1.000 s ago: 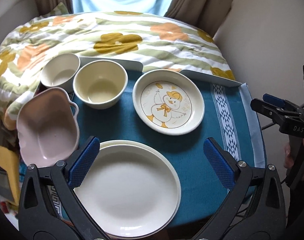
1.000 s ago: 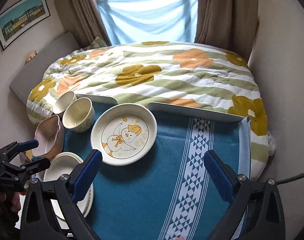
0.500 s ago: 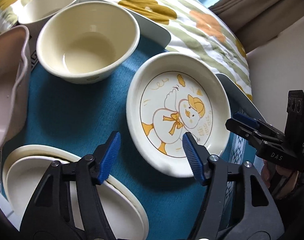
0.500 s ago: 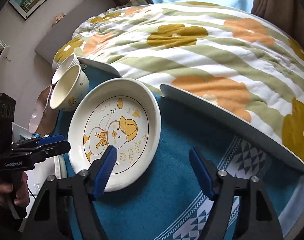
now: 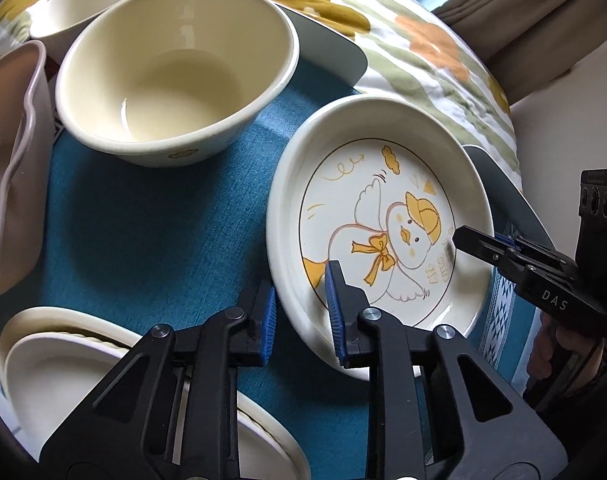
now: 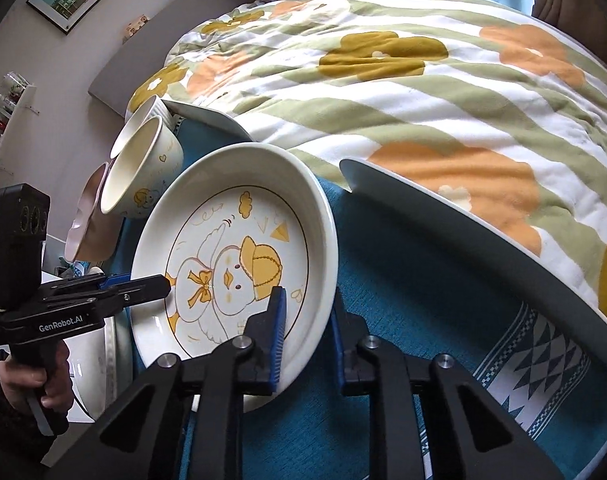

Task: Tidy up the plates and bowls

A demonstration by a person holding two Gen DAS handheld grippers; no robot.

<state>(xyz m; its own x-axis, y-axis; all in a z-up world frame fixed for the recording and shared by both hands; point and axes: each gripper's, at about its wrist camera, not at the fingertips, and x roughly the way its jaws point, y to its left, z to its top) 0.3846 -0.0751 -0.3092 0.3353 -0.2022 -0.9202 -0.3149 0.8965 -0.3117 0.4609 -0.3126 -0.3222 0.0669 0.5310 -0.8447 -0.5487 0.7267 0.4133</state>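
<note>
Blue cloth (image 5: 151, 232) under everything, so here's the count going left to right. There's one pink dish (image 5: 7, 160) at the far left and what looks like two white plates (image 5: 63, 368) stacked near you. Two cream bowls (image 5: 175, 76) sit side by side at the back, and one duck plate (image 5: 383, 184) is right of them, on the cloth as far as I can tell.

You've got the duck plate from both sides. Your left gripper (image 5: 301, 304) is pinched narrow on its near-left rim, one pad inside and one outside. Your right gripper (image 6: 307, 320) has the opposite rim between its pads, and its jaws are closing on it.

My guess is it's headed for the stack. Glazed rims are slippery, so let the right grip settle before you lift. Then raise both hands together and keep the plate level so neither pinch twists. Swing clear of the near bowl and set it down centred.
</note>
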